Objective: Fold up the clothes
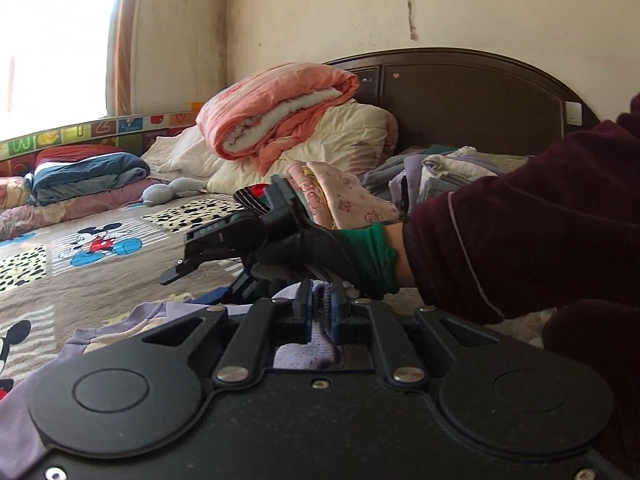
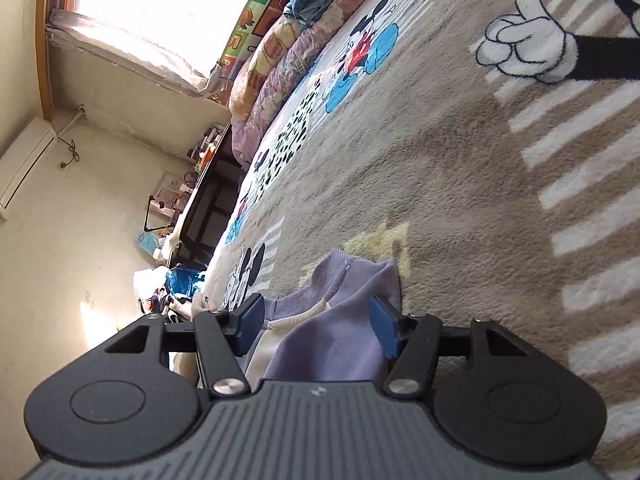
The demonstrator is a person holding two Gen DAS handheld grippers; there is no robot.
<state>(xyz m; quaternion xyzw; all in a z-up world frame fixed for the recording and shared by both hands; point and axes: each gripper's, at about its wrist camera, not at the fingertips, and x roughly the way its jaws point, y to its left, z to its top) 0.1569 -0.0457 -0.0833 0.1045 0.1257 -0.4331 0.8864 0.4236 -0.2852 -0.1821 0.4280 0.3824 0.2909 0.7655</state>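
The left gripper (image 1: 320,312) has its blue pads pressed together on a fold of the lilac garment (image 1: 296,354), which lies on the near part of the cartoon-print blanket (image 1: 120,276). The right gripper (image 2: 316,326) stands about half open, its pads on either side of the same lilac cloth (image 2: 340,344) and not pressing it. Farther away, a pink quilt (image 1: 276,112) lies by the headboard (image 1: 472,92).

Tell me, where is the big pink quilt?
In the left wrist view the rolled pink quilt sits left of centre, atop a cream duvet against the dark headboard.
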